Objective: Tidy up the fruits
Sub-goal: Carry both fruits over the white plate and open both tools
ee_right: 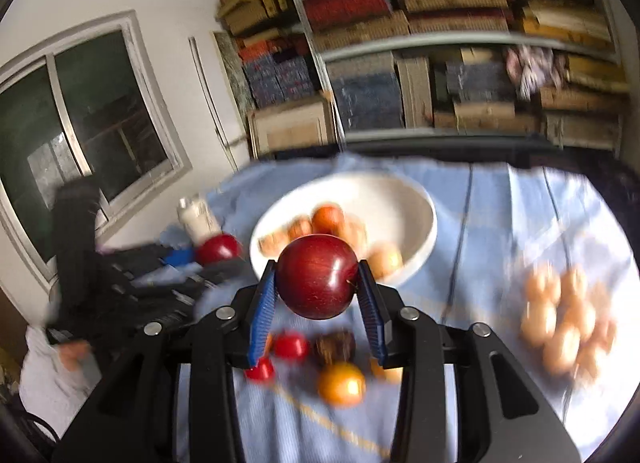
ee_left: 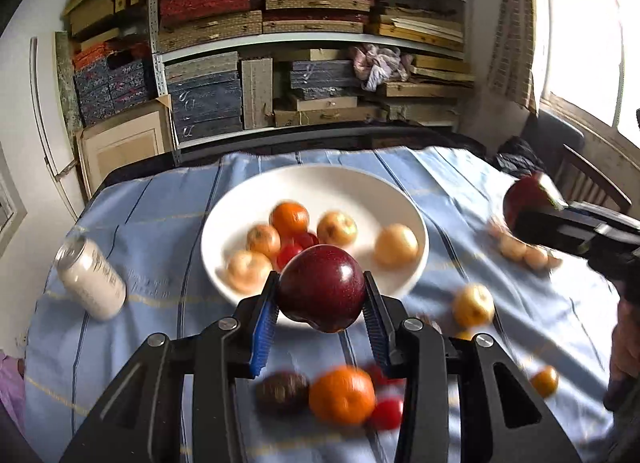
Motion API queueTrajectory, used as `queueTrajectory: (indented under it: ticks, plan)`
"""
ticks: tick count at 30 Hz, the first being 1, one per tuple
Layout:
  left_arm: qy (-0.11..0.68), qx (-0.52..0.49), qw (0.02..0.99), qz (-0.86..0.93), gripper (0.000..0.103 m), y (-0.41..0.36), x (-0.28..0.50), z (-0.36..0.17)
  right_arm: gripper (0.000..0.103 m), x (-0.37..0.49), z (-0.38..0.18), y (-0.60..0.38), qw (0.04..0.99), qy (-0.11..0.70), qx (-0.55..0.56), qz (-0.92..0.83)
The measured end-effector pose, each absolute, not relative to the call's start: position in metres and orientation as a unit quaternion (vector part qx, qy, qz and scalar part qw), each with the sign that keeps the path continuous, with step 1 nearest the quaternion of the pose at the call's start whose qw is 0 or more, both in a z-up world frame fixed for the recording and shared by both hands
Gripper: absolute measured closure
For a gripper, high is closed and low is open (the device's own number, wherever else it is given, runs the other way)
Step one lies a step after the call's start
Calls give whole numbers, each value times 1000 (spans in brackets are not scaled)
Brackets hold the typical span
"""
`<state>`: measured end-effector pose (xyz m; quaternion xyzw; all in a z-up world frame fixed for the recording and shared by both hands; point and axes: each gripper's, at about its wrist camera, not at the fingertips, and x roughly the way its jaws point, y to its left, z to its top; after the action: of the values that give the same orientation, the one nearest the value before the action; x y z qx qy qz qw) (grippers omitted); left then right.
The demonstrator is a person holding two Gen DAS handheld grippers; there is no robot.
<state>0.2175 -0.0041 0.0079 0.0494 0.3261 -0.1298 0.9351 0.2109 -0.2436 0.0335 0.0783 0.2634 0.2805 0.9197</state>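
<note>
My left gripper (ee_left: pixel 322 291) is shut on a dark red apple (ee_left: pixel 322 287), held above the table just in front of the white bowl (ee_left: pixel 240 203). The bowl holds an orange (ee_left: pixel 290 218), several yellow-brown fruits and small red ones. My right gripper (ee_right: pixel 318 283) is shut on a second red apple (ee_right: pixel 316 277), also lifted near the bowl (ee_right: pixel 420 199). In the left wrist view the right gripper (ee_left: pixel 532 199) shows at the right edge with its apple (ee_left: pixel 524 193). The left gripper's apple (ee_right: pixel 218 249) shows at the left of the right wrist view.
Loose fruit lies on the blue striped cloth (ee_left: pixel 140 223): an orange (ee_left: pixel 342 395), a dark brown fruit (ee_left: pixel 282 391), small red ones and a cluster of pale round fruits (ee_right: pixel 564 319). A white can (ee_left: pixel 92 277) stands left of the bowl. Shelves of boxes fill the back wall.
</note>
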Motion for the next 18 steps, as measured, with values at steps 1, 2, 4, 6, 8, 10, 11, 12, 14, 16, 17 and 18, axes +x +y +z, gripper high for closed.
queueTrajectory:
  ticks: [1, 2, 4, 6, 8, 10, 11, 12, 14, 16, 17, 18]
  plan:
    - [327, 42, 935, -128, 63, -6, 226, 8, 65, 222, 38, -239, 922, 257, 81, 279]
    - [329, 39, 935, -125, 63, -7, 233, 6, 65, 228, 39, -236, 923, 256, 82, 276]
    - [332, 33, 936, -113, 63, -8, 249, 0, 65, 248, 29, -226, 922, 269, 80, 268]
    - [343, 26, 933, -103, 63, -6, 265, -9, 65, 266, 13, -215, 915, 297, 68, 264]
    - [359, 18, 928, -99, 63, -1, 280, -19, 65, 280, -7, -205, 909, 323, 57, 258]
    - [370, 16, 924, -98, 63, 2, 289, -28, 65, 290, -23, -197, 903, 343, 41, 255]
    - [374, 17, 922, -100, 63, 3, 291, -31, 65, 294, -30, -193, 902, 349, 35, 253]
    - [376, 17, 921, -101, 63, 3, 292, -33, 65, 297, -35, -191, 899, 356, 32, 252]
    - [380, 16, 919, -105, 62, 4, 293, -36, 64, 302, -41, -186, 891, 368, 38, 263]
    - [381, 11, 918, -105, 61, 7, 294, -37, 49, 302, -41, -184, 892, 364, 34, 266]
    - [380, 11, 919, -102, 59, 7, 295, -37, 43, 301, -40, -185, 895, 359, 36, 262]
    - [376, 13, 922, -96, 56, 9, 294, -35, 37, 301, -39, -188, 898, 354, 40, 258]
